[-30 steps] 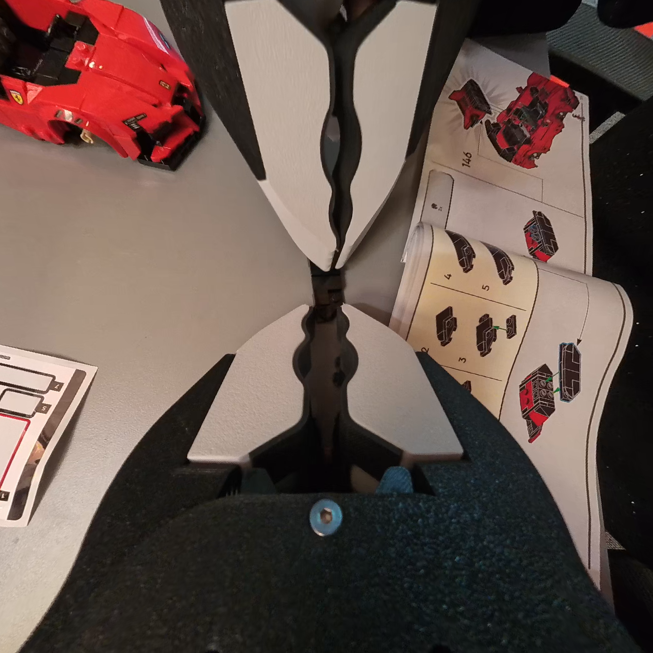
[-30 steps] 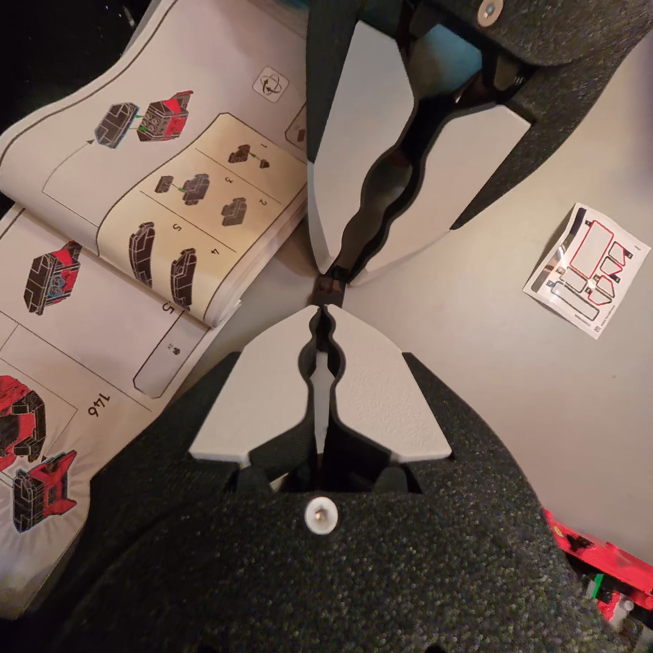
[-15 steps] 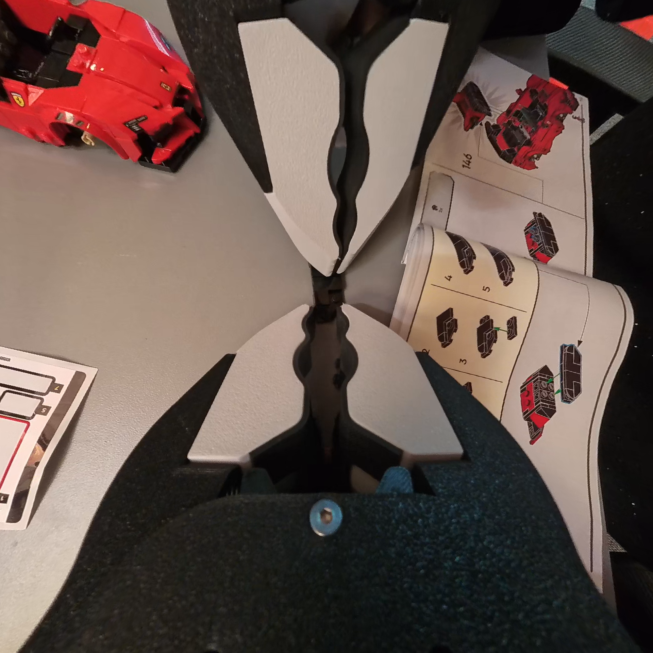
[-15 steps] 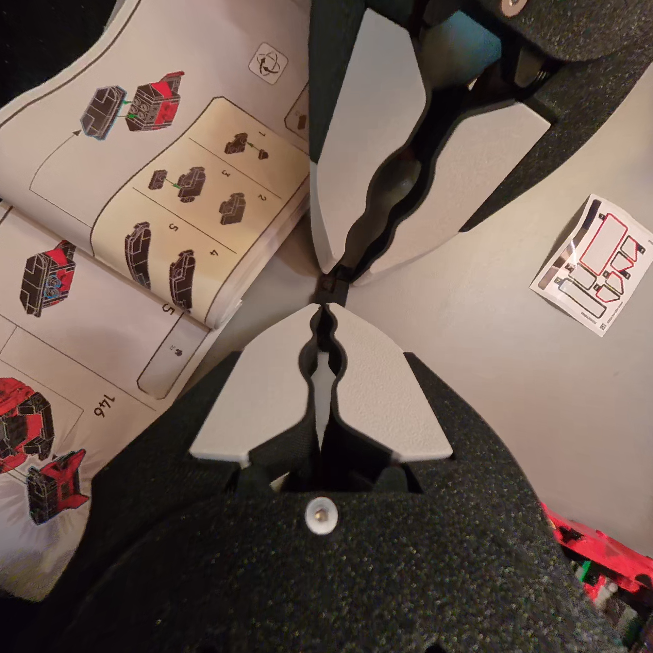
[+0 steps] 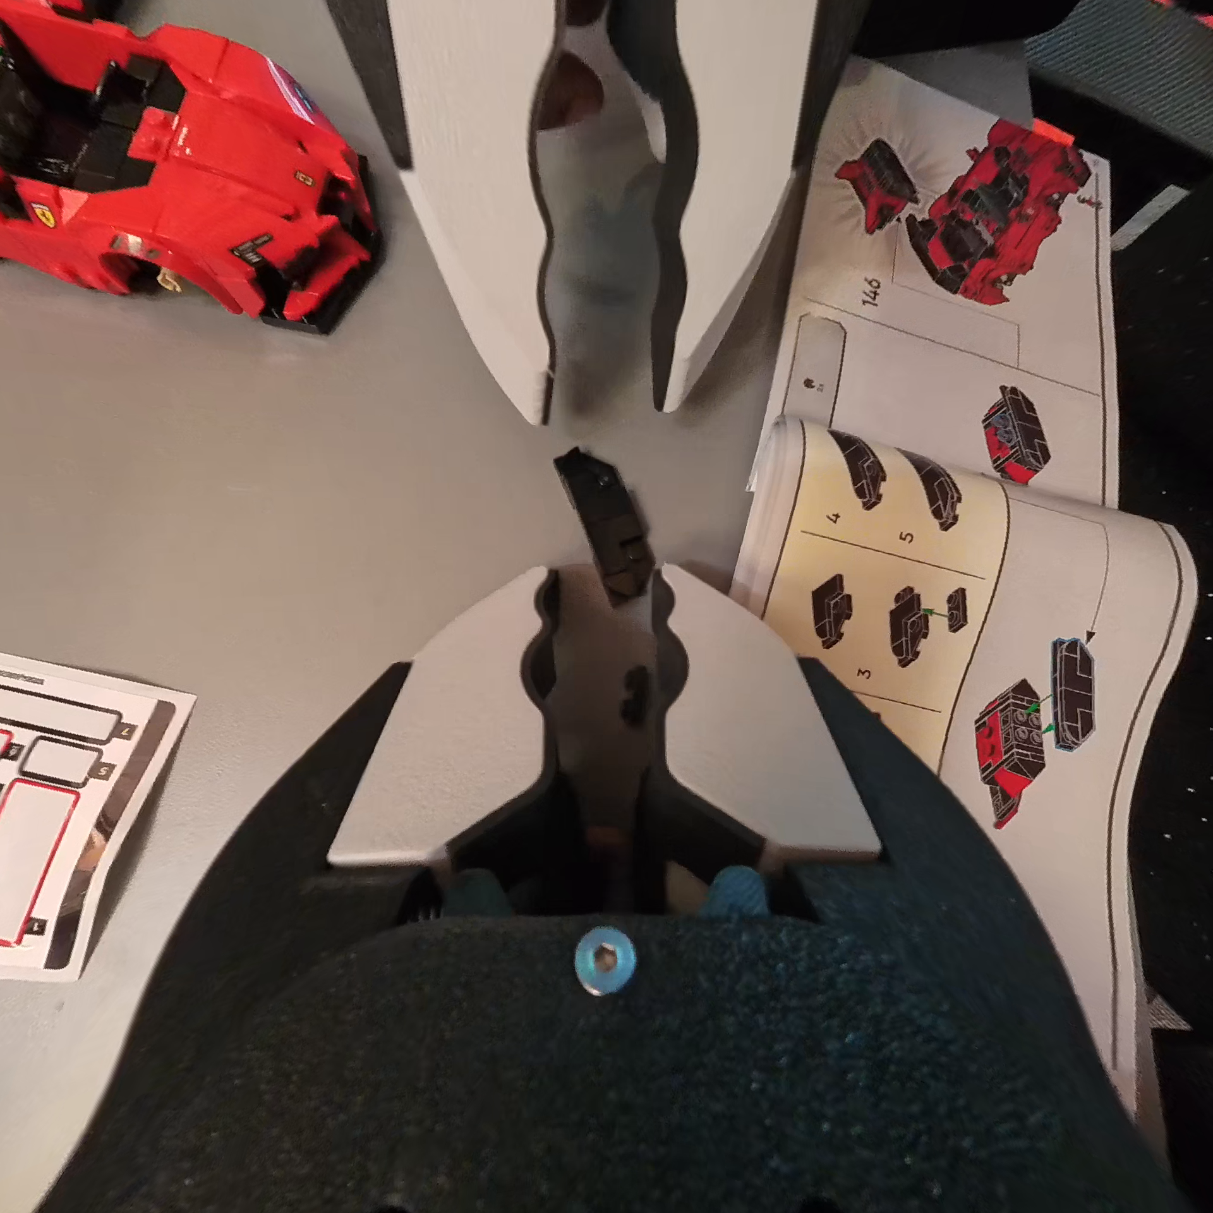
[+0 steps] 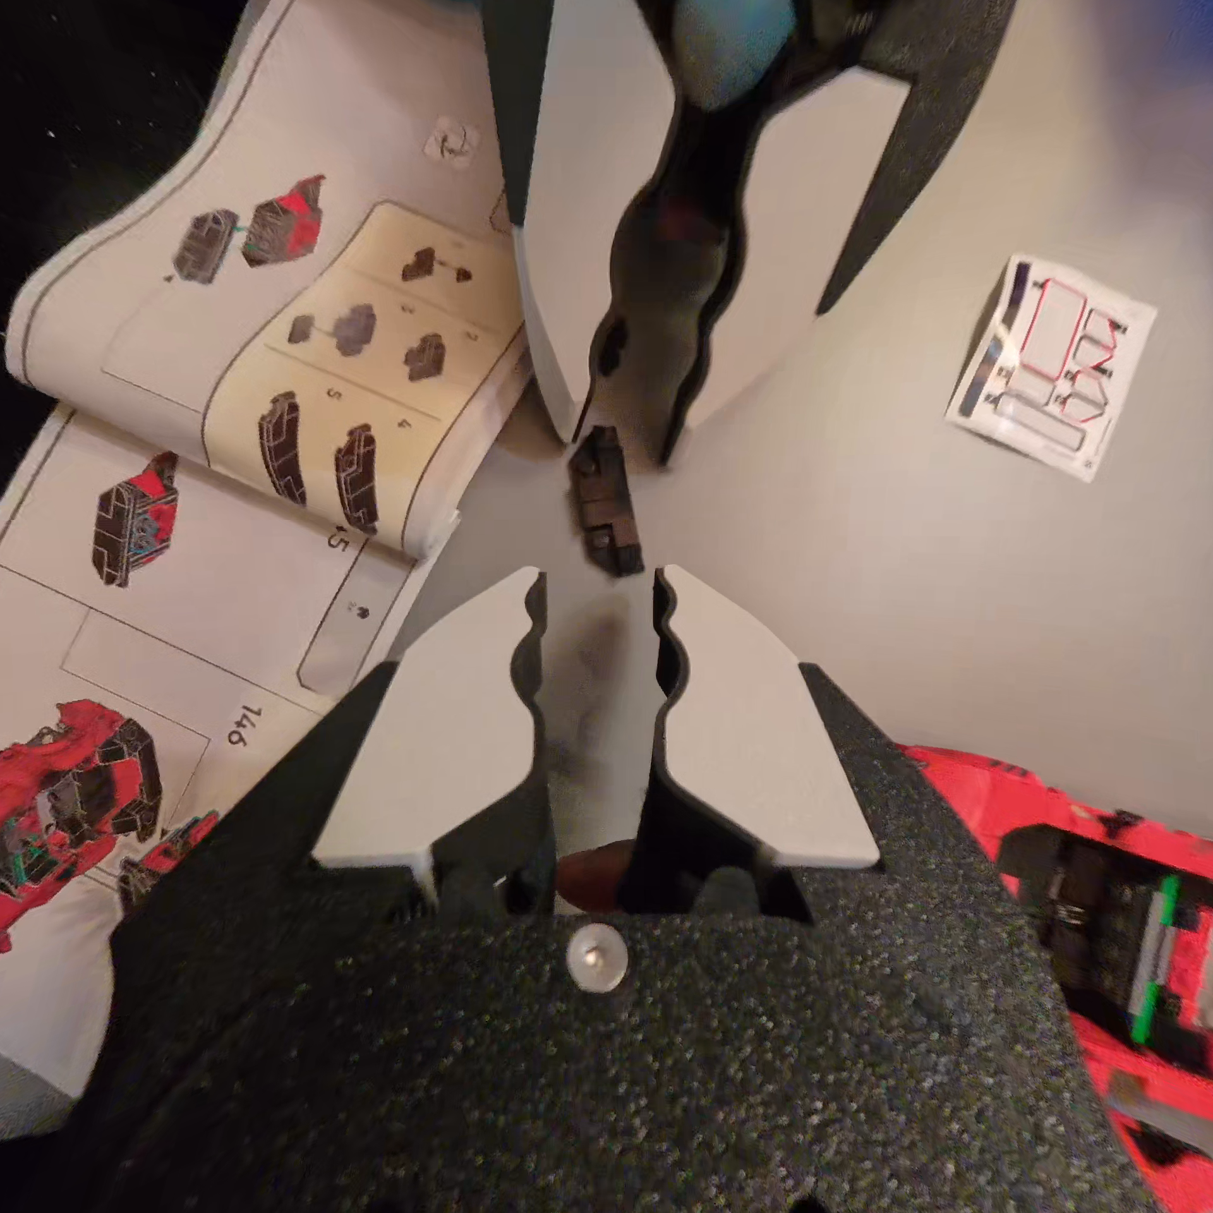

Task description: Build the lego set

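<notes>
1. Clearly, both grippers are standing spread: the left gripper (image 5: 604, 571) and right gripper (image 6: 597, 574) are facing each other tip to tip, neither pinching anything.
2. The small black assembly (image 5: 607, 525) is lying loose on the grey table (image 5: 262, 492) between their tips, nearer the left gripper's.
3. The red car (image 5: 177, 190) is sitting far left, largely built, while the instruction booklet (image 5: 919, 558) is lying open on the right.
4. Judging by that, joining this black piece is remaining, and the sticker sheet (image 6: 1050, 367) is waiting too.

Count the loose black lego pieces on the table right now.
1: a black lego assembly lies on the grey table between both open grippers, beside the instruction booklet. Others may be hidden behind the grippers.
</notes>
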